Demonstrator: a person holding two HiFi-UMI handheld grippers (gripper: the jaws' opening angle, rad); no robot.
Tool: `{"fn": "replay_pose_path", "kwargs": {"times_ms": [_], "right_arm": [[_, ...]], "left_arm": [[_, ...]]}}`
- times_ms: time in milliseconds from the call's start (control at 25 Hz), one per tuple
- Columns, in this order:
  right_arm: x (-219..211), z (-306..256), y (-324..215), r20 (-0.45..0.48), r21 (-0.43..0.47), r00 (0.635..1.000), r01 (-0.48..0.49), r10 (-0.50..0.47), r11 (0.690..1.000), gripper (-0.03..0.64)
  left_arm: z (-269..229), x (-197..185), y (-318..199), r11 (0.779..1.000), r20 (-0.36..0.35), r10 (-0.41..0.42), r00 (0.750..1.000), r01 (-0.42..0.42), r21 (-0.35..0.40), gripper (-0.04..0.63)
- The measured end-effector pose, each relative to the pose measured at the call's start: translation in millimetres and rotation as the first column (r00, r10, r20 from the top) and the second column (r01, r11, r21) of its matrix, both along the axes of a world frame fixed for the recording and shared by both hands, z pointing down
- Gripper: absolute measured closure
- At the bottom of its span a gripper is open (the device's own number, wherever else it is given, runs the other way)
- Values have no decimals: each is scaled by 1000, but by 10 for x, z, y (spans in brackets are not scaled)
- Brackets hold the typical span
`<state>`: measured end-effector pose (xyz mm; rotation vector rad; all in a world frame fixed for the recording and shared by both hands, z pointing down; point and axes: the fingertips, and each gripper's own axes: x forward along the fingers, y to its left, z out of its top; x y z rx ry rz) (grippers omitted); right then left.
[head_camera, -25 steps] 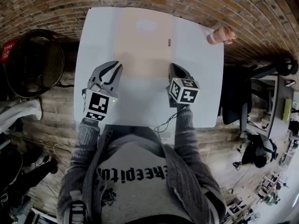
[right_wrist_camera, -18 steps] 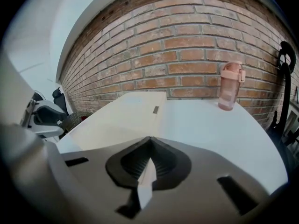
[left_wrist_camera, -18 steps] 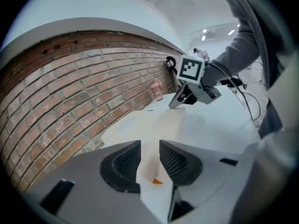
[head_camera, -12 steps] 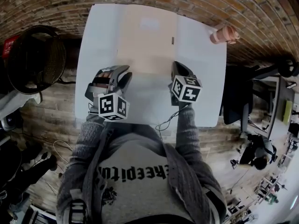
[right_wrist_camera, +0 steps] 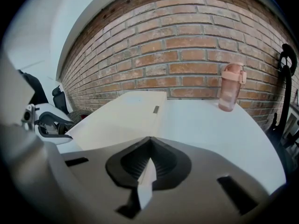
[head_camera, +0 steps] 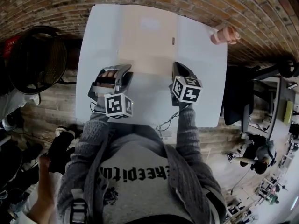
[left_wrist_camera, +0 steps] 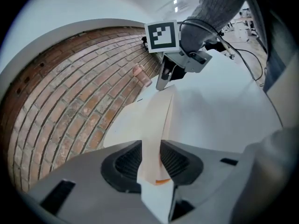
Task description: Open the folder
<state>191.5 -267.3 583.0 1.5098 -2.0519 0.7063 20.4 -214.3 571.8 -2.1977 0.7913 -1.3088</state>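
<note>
The folder lies mid-table, reaching its far edge. The right gripper is clamped on the folder's near right corner. The left gripper's jaws are opening, with a tan sheet upright between the pads (unpinched). The person would do best to close on the top cover alone, then swing it over.

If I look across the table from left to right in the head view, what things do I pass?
left gripper (jaws opening, folder cover between them) → folder → right gripper → pink bottle
</note>
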Motion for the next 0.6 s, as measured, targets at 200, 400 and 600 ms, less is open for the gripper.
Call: {"fn": "replay_pose_path", "kwargs": {"times_ms": [200, 400, 600], "right_arm": [[2, -2, -5, -2, -2, 1000, 8, -8, 1000, 614], [-4, 7, -9, 4, -2, 1000, 7, -6, 1000, 614], [-6, -1, -19, 22, -5, 1000, 1, -1, 1000, 615]], "left_arm": [[15, 91, -36, 1000, 19, 10, 1000, -10, 5, 486], [46, 176, -44, 1000, 15, 15, 1000, -15, -7, 517], [7, 149, -57, 998, -94, -49, 994, 45, -44, 539]]}}
